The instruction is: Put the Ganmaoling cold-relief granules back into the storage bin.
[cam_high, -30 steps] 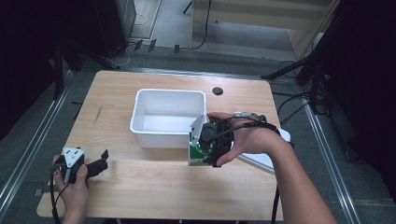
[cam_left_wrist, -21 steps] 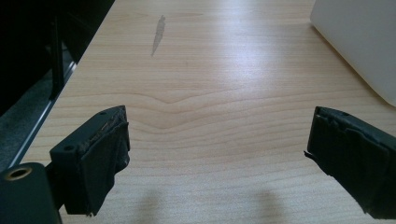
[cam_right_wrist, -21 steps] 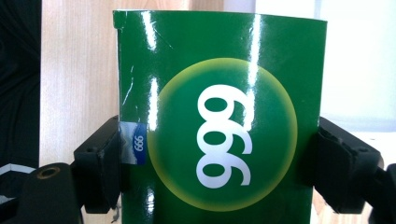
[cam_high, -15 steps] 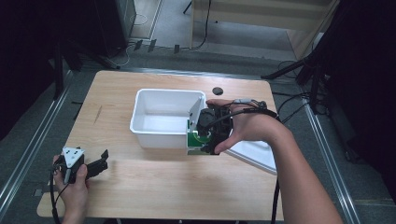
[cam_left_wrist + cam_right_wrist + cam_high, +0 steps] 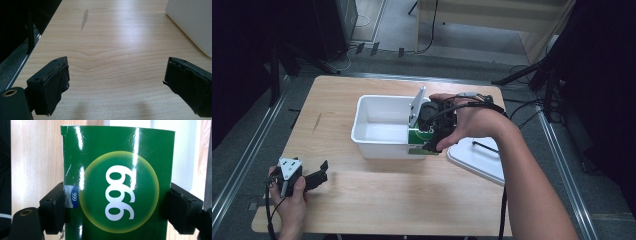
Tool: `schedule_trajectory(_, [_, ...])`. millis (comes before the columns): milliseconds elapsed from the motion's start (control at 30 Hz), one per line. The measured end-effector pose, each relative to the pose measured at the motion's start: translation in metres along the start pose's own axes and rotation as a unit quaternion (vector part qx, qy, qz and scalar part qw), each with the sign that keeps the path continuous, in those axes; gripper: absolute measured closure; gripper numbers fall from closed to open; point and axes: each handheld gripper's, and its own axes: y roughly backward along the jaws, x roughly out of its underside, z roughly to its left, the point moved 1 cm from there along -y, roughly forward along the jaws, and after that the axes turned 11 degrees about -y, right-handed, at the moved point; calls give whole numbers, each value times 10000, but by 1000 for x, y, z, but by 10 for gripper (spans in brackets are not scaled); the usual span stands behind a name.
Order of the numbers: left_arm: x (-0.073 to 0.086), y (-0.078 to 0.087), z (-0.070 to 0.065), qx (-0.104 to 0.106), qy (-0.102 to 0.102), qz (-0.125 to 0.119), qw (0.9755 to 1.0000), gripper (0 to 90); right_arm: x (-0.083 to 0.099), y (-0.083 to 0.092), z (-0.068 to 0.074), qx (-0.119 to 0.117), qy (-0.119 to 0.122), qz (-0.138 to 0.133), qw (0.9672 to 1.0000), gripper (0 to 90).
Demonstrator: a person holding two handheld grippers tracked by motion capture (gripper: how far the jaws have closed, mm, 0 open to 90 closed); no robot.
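Observation:
A green carton with a white "999" in a yellow ring [image 5: 117, 187] sits clamped between the two black jaws of my right gripper [image 5: 116, 207]. From above, that green carton [image 5: 419, 136] hangs at the right front corner of the white tub [image 5: 379, 142], its pale flap [image 5: 417, 105] raised over the tub's rim, and the right gripper [image 5: 436, 125] is under the person's hand. My left gripper [image 5: 319, 172] rests at the table's front left corner, held by the other hand. Its jaws stand wide apart over bare wood in the left gripper view [image 5: 116, 82].
A white lid [image 5: 477, 157] lies flat on the table right of the tub, with a thin dark cable across it. The tub's white wall [image 5: 192, 25] rises at the upper right of the left gripper view. A dark streak [image 5: 85, 18] marks the wood.
The right hand has carried the green carton up and toward the tub, from the table in front of it to the tub's right front corner. The left gripper has stayed put.

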Motion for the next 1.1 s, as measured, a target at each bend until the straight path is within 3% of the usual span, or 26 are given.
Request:
schedule_trajectory(367, [0,0,0,5,-1,-9,10000,63,-10,-5,-19,67,-194,-36,9998,166])
schedule_trajectory(900, [0,0,0,8,15,-10,10000,63,-17,-25,-67,244,-527,-41,9983,165])
schedule_trajectory(967, [0,0,0,10,19,-16,10000,64,-18,-29,-70,257,-636,-61,9976,166])
schedule_trajectory(1100, [0,0,1,11,20,-17,10000,63,-26,-34,-72,283,-593,-108,9978,165])
